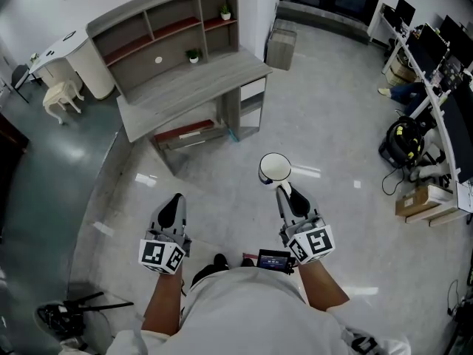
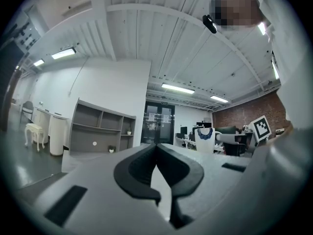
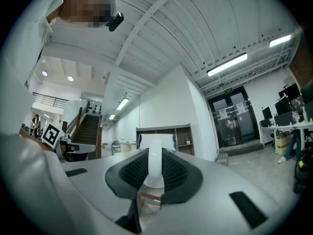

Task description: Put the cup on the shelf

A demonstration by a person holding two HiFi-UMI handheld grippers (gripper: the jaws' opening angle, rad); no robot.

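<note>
Two grippers reach out ahead of us over a glossy pale grey floor (image 1: 347, 117). Each carries a cube with black-and-white square markers, and those patterns are the only print we can make out. The right gripper (image 1: 284, 192) is clamped on the cup (image 1: 274, 167). In the right gripper view its ribbed black pads (image 3: 178, 173) press on either side of the cup's smooth white loop handle (image 3: 155, 168), with the cup body just beyond. The left gripper (image 1: 174, 202) holds nothing: in the left gripper view its two curved black jaws meet at their tips, with only a thin slit lower down. From the head view the cup is a plain white circle seen from above, held in the air above the floor, in front of the desk (image 1: 196, 87) and well apart from the shelf (image 1: 170, 32). The left gripper view alone shows the cup's side, white with a scalloped blue band. The shelf is a matte grey unit of boxy open compartments standing on the back of the flat grey desk. Two small potted plants (image 1: 194, 55) sit in it, one in the tall lower bay and one higher at the right end. Beside the desk on the left stands a cream stool (image 1: 63, 95) with curved legs.
</note>
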